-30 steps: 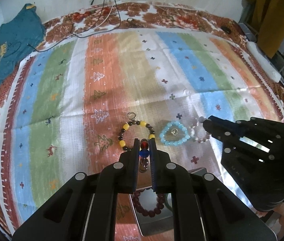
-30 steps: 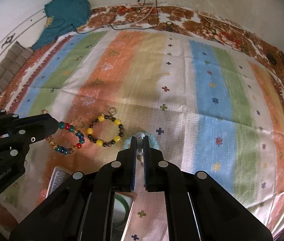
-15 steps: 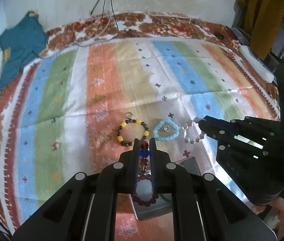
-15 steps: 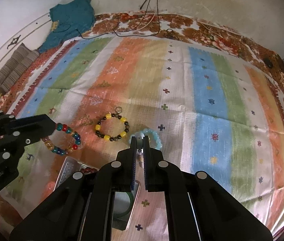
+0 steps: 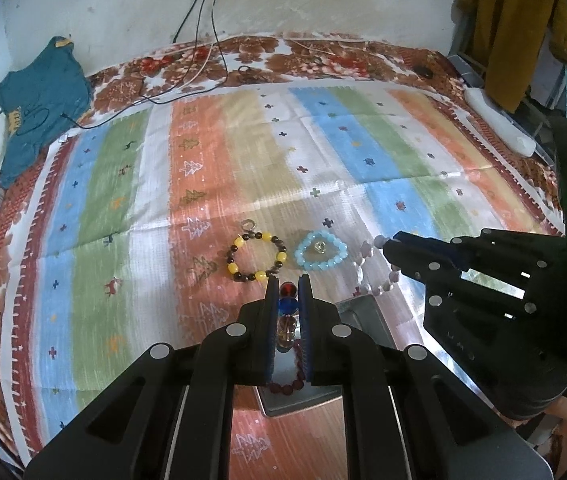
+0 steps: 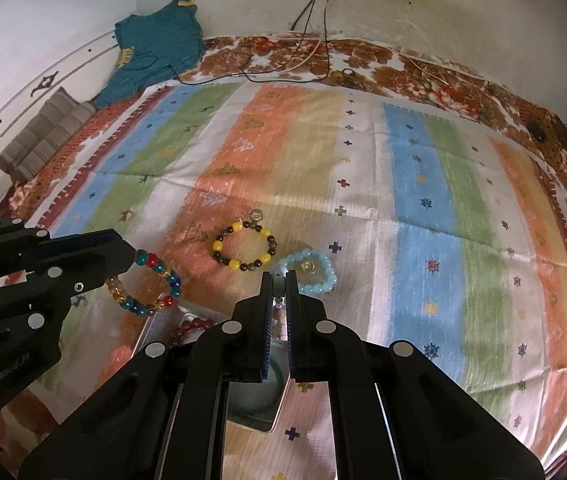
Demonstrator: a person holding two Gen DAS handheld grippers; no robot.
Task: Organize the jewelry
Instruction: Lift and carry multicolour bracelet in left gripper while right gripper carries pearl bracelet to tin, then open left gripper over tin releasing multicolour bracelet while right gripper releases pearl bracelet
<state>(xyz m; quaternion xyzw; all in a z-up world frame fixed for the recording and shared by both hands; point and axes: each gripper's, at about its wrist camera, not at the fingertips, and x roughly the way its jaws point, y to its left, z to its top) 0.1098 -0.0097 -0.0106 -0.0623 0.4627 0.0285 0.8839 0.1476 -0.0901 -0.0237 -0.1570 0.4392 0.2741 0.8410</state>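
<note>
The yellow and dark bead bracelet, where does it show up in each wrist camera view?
Left wrist: yellow and dark bead bracelet lies on the cloth just beyond the left gripper.
Right wrist: it lies centre, up-left of the right gripper.
Shared landmark: light blue bracelet beside it.

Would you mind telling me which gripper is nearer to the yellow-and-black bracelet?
Left. The left gripper hangs just in front of the yellow-and-black bracelet; the right gripper sits farther right, beyond the light blue bracelet.
</note>
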